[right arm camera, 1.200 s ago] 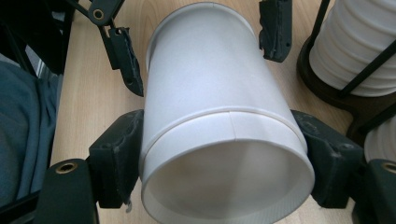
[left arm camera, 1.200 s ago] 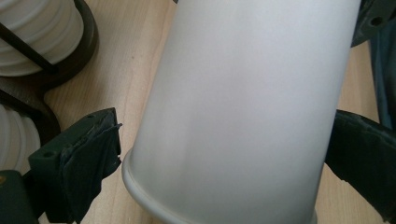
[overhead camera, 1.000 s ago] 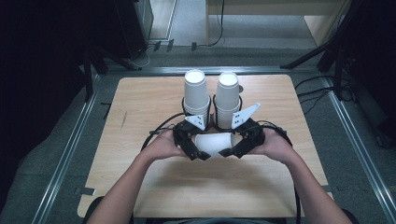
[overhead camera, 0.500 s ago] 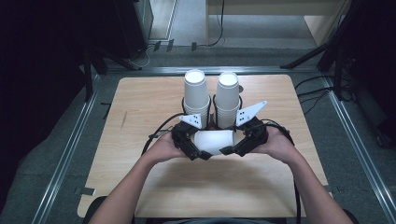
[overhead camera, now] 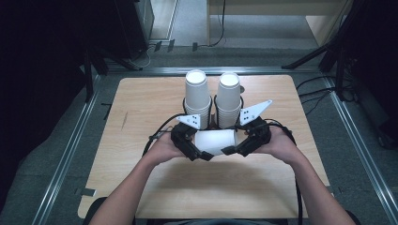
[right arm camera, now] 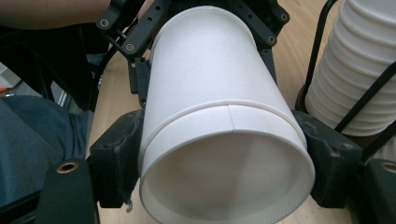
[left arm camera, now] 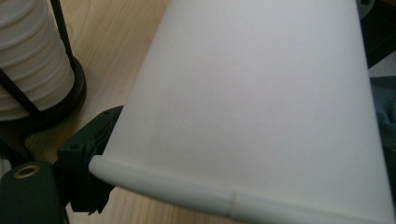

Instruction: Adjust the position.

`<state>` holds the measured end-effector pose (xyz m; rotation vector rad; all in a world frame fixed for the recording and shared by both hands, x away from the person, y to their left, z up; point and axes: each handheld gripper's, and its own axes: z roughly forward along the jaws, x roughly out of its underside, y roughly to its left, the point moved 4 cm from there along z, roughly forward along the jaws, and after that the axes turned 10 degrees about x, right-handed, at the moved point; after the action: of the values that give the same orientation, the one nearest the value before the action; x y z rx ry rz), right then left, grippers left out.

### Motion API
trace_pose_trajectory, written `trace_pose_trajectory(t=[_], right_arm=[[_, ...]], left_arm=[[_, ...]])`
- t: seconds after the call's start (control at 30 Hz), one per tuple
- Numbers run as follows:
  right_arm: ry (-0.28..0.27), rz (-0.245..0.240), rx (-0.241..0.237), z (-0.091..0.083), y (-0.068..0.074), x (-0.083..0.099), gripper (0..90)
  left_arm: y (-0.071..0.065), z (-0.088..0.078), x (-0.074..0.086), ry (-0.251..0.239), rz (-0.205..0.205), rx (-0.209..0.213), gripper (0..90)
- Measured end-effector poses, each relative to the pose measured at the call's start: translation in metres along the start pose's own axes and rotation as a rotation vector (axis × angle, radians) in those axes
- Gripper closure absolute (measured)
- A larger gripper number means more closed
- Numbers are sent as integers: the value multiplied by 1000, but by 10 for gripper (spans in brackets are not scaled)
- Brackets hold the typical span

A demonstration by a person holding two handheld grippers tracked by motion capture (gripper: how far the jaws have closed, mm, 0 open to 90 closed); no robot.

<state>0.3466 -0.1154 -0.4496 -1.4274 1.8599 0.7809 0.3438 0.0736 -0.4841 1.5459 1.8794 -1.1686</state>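
A white paper cup [overhead camera: 215,140] lies on its side in the air between both grippers, above the table's middle. My right gripper [overhead camera: 233,148] is shut on the cup [right arm camera: 210,93] near its wide mouth, which faces that gripper's camera; a ring line runs round the wall just behind the mouth. My left gripper [overhead camera: 202,149] has the cup's other end between its jaws, which have just been closing, and it [right arm camera: 205,28] flanks the narrow end. In the left gripper view the cup's wall [left arm camera: 252,102] looms close, one black jaw against its rolled edge.
Two tall stacks of upturned white cups [overhead camera: 197,96] [overhead camera: 229,96] stand in black wire holders just behind the grippers; one stack [left arm camera: 32,56] [right arm camera: 359,70] is near each gripper. The wooden table [overhead camera: 141,108] has dark floor, metal rails and cables around it.
The white plate on my right gripper has swung slightly to the right. The cup stays held between both grippers in about the same spot.
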Motion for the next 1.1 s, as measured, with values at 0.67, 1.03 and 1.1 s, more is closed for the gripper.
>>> trace_pose_trajectory(t=[0.67, 1.03, 1.1], right_arm=[[89, 32, 49, 9, -4, 9, 163], [131, 6, 72, 15, -5, 18, 168], [137, 3, 76, 16, -4, 20, 167]], left_arm=[[2, -16, 1, 52, -47, -14, 92], [8, -30, 0, 115, -56, -47, 92], [9, -32, 0, 124, -60, -49, 92]])
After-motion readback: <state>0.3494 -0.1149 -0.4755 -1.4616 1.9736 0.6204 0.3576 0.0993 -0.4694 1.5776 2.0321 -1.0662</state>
